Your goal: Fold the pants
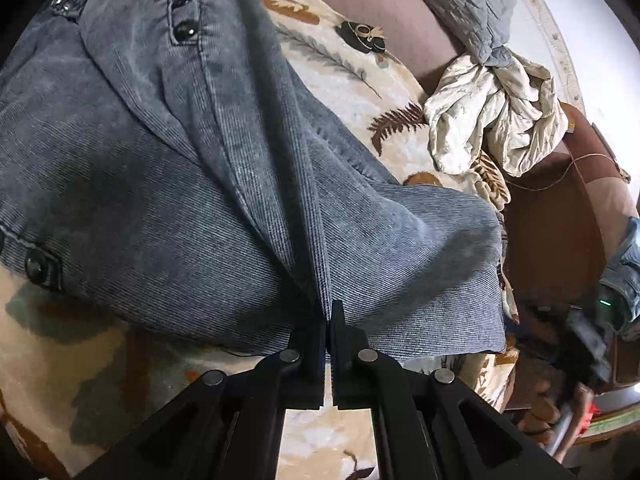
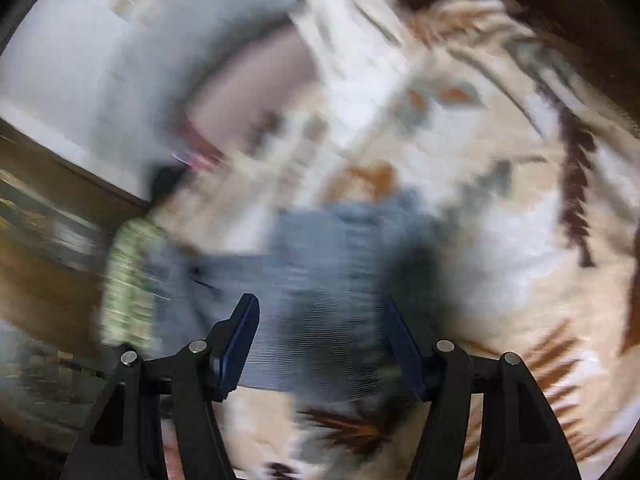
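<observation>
Grey-blue corduroy pants (image 1: 168, 184) with dark buttons lie across a leaf-print bed cover (image 1: 120, 364). My left gripper (image 1: 329, 316) is shut on a bunched fold of the pants' fabric at its near edge, and the cloth fans out from the pinch. In the blurred right wrist view, the pants (image 2: 320, 280) lie just beyond my right gripper (image 2: 320, 300). Its blue-padded fingers (image 2: 240, 336) stand wide apart over the cloth, with nothing pinched between them.
A crumpled cream cloth (image 1: 496, 116) and a grey quilted pillow (image 1: 476, 8) lie at the far side of the bed. A brown headboard or bed frame (image 1: 560, 224) runs along the right. A person's patterned sleeve (image 2: 128, 276) shows at the left of the right wrist view.
</observation>
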`<action>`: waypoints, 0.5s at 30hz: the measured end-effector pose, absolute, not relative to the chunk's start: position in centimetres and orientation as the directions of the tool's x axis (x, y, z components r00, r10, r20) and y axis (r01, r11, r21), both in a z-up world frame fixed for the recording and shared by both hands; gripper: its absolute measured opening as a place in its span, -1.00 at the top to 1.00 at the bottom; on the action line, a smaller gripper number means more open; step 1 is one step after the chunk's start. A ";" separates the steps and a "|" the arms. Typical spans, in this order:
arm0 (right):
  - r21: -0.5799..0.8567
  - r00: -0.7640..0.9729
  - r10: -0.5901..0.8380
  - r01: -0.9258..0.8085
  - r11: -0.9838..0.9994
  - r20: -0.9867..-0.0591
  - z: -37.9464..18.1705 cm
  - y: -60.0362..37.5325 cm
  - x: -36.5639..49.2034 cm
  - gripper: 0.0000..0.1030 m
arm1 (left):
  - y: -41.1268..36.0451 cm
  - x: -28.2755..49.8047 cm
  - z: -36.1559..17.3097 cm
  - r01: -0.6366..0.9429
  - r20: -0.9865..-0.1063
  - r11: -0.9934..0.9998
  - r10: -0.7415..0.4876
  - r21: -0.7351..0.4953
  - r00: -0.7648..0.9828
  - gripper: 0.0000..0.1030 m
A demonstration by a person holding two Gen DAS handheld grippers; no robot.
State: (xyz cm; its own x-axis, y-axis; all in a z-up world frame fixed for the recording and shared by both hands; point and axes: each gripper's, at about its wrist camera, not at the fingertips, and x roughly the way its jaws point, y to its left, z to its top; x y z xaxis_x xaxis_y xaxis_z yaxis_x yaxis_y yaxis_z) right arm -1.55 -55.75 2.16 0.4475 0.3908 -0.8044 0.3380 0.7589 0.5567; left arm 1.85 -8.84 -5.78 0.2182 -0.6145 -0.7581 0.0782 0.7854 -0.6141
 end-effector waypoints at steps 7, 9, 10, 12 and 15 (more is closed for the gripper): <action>0.580 0.376 0.456 0.355 0.733 -0.807 0.3 -53.1 0.2 0.95 | -8.8 1.9 -5.8 0.087 -0.757 0.781 -0.622 -0.619 0.198 0.98; 0.506 0.442 0.338 0.349 0.789 -0.831 3.7 -53.0 -0.1 0.95 | -8.8 1.8 -5.0 0.097 -0.744 0.773 -0.631 -0.627 0.219 0.98; 0.484 0.494 0.292 0.322 0.813 -0.819 5.8 -52.9 -0.3 0.95 | -8.9 1.6 -4.3 0.109 -0.734 0.768 -0.637 -0.632 0.234 0.98; 0.448 0.563 0.233 0.281 0.848 -0.793 9.0 -52.7 -0.3 0.95 | -9.2 1.3 -2.7 0.149 -0.707 0.753 -0.655 -0.641 0.267 0.98; 0.325 0.646 0.123 0.202 0.924 -0.753 13.8 -51.1 -0.4 0.95 | -9.9 0.8 -0.7 0.197 -0.672 0.744 -0.663 -0.638 0.330 0.98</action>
